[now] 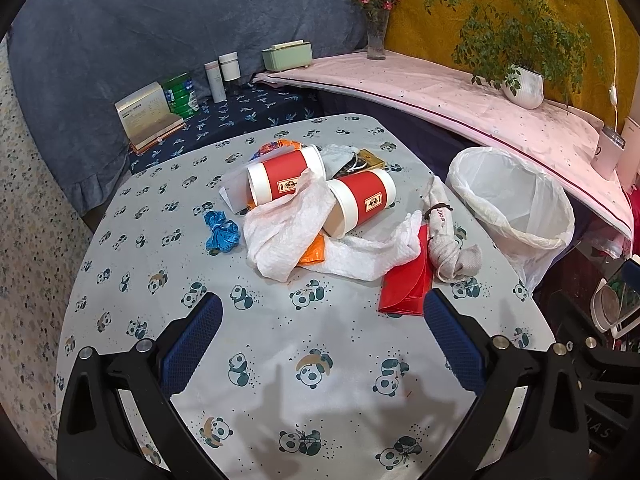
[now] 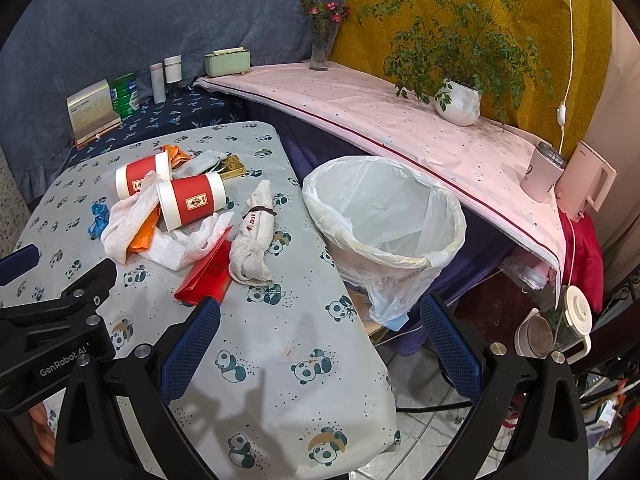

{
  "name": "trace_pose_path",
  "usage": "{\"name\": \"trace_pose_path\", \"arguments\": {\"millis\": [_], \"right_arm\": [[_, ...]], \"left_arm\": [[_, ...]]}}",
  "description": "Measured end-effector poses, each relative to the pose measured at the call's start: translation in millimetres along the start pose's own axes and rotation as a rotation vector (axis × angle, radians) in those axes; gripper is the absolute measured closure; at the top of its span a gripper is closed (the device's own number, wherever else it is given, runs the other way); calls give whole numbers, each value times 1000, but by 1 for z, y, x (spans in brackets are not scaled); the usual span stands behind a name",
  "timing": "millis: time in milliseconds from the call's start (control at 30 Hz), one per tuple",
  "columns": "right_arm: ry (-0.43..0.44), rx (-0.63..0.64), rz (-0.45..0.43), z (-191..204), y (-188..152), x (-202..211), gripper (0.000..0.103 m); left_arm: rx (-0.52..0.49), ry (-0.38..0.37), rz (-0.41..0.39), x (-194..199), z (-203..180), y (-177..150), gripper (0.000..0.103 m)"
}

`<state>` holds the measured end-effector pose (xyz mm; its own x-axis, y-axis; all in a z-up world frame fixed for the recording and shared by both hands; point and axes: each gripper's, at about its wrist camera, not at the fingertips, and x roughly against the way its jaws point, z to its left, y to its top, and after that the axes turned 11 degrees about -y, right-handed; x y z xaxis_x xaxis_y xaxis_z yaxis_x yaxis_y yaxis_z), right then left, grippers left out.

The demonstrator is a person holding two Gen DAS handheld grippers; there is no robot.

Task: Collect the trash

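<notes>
Plainly, nothing was held yet: the left tool (image 1: 322,338) and the right tool (image 2: 320,338) both hung spread wide and empty above the desk (image 1: 280,380). The bin (image 2: 384,216), lined with a clear bag, stood just off the desk's edge; all the trash lay heaped on the desk beside the bin. The white wrapper (image 1: 288,224) draped over two red cups (image 1: 360,202), so lifting it first would likely free them. The red envelope (image 1: 406,286) and grey cloth roll (image 2: 254,240) lay nearest the bin, the blue scrap (image 1: 220,232) farthest.

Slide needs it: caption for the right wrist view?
Open right hand-held gripper faces a lined trash bin beside a table littered with paper cups.
</notes>
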<state>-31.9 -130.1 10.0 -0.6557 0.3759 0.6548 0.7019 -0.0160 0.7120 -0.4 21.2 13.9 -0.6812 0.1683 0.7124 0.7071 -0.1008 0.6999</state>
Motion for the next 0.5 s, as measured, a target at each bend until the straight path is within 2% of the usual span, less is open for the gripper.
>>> {"name": "trace_pose_path", "arguments": {"millis": [500], "right_arm": [[10, -11, -12, 2, 7, 1, 7]], "left_arm": [[8, 5, -20, 1, 6, 7, 7]]}}
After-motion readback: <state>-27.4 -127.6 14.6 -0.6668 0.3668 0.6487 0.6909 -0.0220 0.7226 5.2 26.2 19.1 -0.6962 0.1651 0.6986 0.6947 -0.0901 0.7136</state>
